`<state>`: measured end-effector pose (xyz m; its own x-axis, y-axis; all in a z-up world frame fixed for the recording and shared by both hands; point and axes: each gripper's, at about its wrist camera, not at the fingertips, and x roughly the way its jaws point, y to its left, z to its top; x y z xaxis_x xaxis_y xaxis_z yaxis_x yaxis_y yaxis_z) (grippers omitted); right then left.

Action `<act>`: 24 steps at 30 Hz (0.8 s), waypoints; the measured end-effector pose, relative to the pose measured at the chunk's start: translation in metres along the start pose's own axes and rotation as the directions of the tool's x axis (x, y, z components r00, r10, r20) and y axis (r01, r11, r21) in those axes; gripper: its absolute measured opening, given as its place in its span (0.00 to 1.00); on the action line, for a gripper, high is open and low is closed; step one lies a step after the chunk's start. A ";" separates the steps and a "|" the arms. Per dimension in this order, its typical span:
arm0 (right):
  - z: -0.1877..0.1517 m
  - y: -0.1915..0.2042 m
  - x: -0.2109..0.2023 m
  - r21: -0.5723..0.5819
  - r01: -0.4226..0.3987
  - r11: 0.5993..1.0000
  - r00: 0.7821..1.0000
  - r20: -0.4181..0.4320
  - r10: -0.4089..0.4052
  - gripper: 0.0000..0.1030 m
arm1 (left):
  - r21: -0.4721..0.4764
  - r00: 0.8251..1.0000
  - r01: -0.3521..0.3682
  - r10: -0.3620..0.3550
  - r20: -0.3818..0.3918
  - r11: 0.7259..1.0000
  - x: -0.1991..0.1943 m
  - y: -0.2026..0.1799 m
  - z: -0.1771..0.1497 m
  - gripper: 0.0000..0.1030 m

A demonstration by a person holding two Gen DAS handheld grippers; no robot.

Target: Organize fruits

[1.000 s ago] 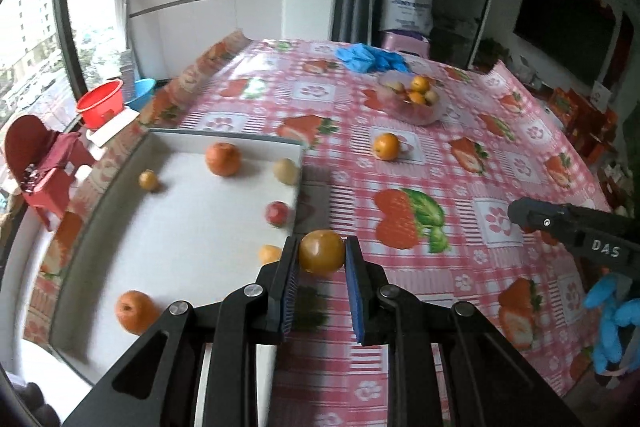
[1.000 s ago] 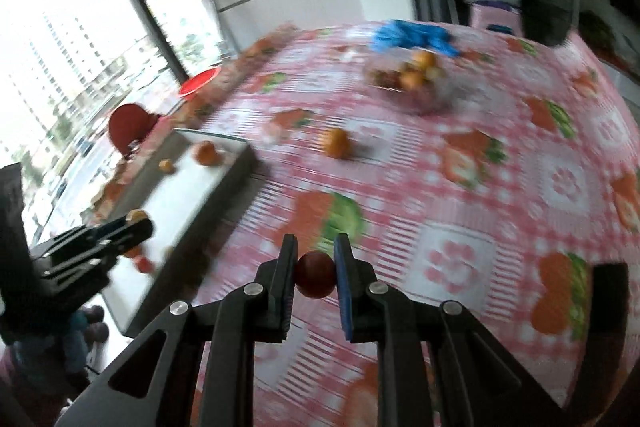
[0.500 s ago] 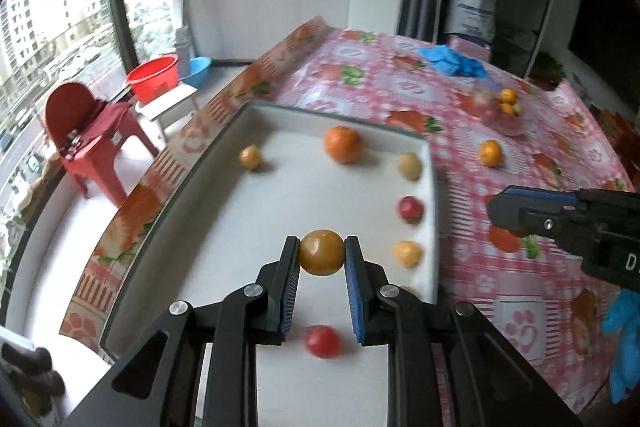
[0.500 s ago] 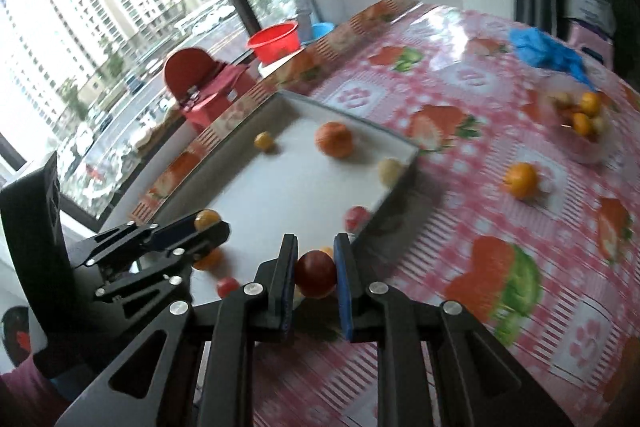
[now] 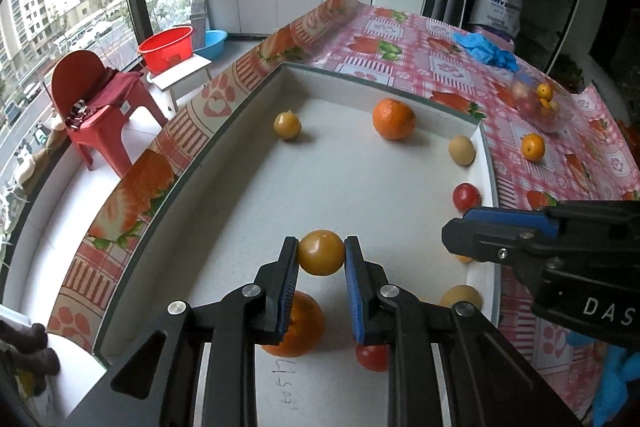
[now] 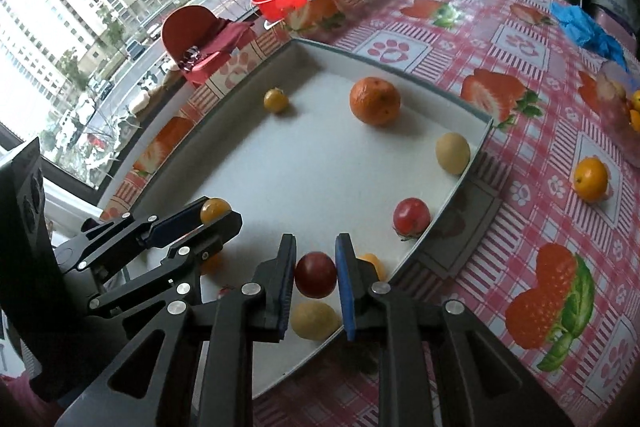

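Observation:
My left gripper (image 5: 321, 253) is shut on a yellow-orange fruit (image 5: 321, 253) and holds it above the white tray (image 5: 256, 163). My right gripper (image 6: 315, 275) is shut on a dark red fruit (image 6: 315, 275) over the tray's near right side (image 6: 472, 163). The right gripper also shows in the left wrist view (image 5: 468, 239), and the left gripper in the right wrist view (image 6: 216, 215). In the tray lie a big orange (image 5: 393, 113), a small yellow fruit (image 5: 287, 125), a pale fruit (image 5: 462, 150), a red tomato (image 5: 466, 197) and several more under the grippers.
A loose orange (image 5: 533, 147) and a clear bowl of fruits (image 5: 542, 103) sit on the pink checked tablecloth to the right. Blue gloves (image 5: 486, 49) lie at the far end. A red chair (image 5: 96, 107) and red basin (image 5: 166, 49) stand beyond the table's left edge.
Both grippers have moved left from over the tablecloth to over the tray, each still holding its fruit. The tray and its fruits now look closer.

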<state>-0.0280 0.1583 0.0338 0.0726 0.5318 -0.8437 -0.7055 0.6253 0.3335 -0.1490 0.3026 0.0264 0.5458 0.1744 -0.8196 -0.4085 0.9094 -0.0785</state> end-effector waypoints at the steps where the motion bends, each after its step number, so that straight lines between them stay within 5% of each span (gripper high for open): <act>1: 0.000 0.000 0.000 -0.001 0.004 1.000 1.000 0.001 -0.004 0.28 | 0.000 1.000 0.001 -0.001 -0.004 1.000 0.001 0.000 -0.001 0.23; 5: 0.001 0.002 -0.007 -0.008 0.016 1.000 1.000 0.024 -0.016 0.59 | 0.010 1.000 -0.007 0.007 -0.014 1.000 0.005 -0.002 -0.002 0.27; 8: 0.001 0.006 -0.013 -0.015 0.022 1.000 0.999 0.033 -0.022 0.60 | 0.011 0.999 -0.025 0.025 0.025 1.000 -0.001 -0.004 -0.004 0.83; 10: 0.002 0.006 -0.015 -0.018 0.032 0.999 0.999 0.034 -0.032 0.68 | 0.019 0.996 -0.040 0.039 0.079 0.999 -0.009 -0.006 -0.005 0.85; 19: 0.002 0.006 -0.027 -0.021 0.071 0.997 0.997 0.046 -0.070 0.80 | 0.013 0.999 -0.028 0.028 0.023 1.000 -0.010 -0.007 -0.008 0.85; 20: 0.002 0.006 -0.028 -0.020 0.077 0.997 0.996 0.045 -0.076 0.80 | 0.009 1.000 -0.024 0.024 0.019 1.000 -0.010 -0.007 -0.008 0.86; 21: 0.002 0.005 -0.029 -0.020 0.082 0.996 0.996 0.044 -0.081 0.81 | 0.000 1.000 -0.014 0.014 0.014 1.000 -0.011 -0.006 -0.009 1.00; 24: 0.001 0.006 -0.029 -0.025 0.098 0.995 0.994 0.039 -0.097 0.87 | -0.021 1.000 0.018 -0.018 0.020 1.000 -0.015 -0.005 -0.012 1.00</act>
<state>-0.0334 0.1472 0.0607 0.1683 0.4903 -0.8551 -0.7122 0.6603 0.2384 -0.1640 0.2913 0.0317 0.5671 0.1657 -0.8068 -0.4140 0.9042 -0.1053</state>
